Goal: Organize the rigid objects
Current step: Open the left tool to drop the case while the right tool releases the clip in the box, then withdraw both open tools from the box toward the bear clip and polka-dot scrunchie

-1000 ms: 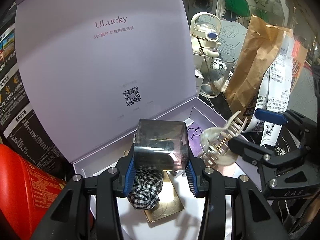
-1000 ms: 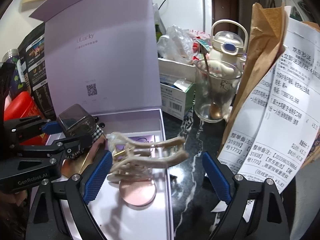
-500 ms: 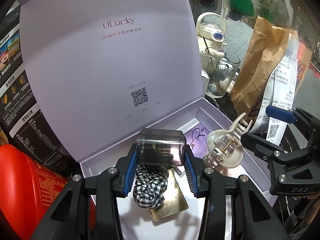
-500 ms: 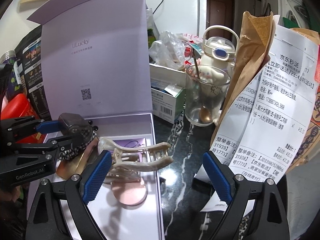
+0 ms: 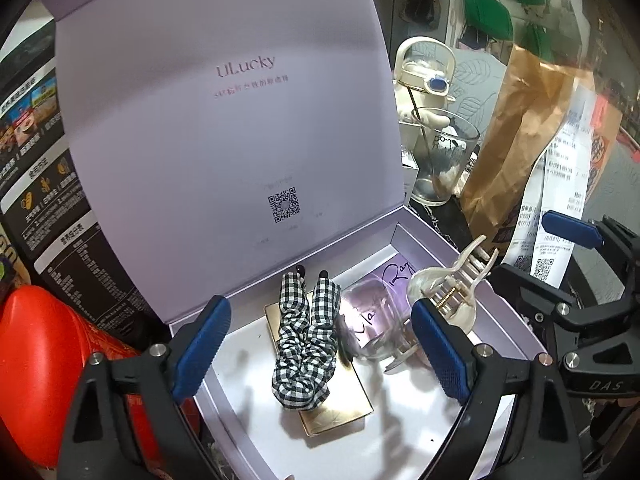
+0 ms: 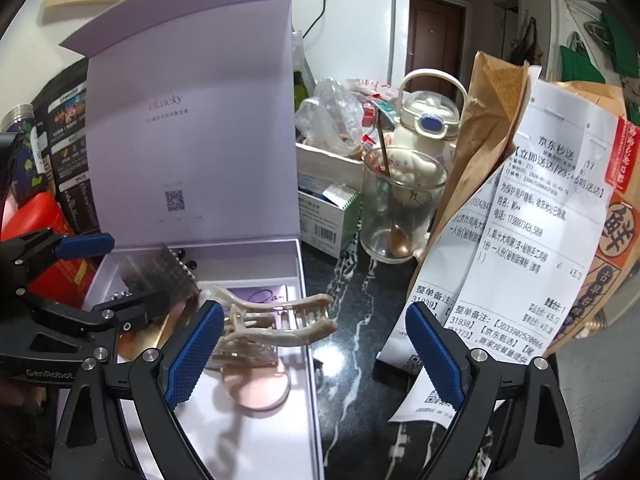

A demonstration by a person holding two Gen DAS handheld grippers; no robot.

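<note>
Lilac cardboard box (image 5: 424,240) held a blurred grey cube (image 5: 370,322) beneath the left gripper (image 5: 320,354), whose jaws stood spread and empty. The right gripper (image 6: 310,354) gaped too, beside the hair claw (image 6: 272,322); I judged lifting straight up safest.

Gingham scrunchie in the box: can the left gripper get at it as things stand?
Probably yes. The left gripper is open, with the gingham scrunchie lying uncovered on the gold card right between its fingers. The hair claw sits off to the right.
</note>
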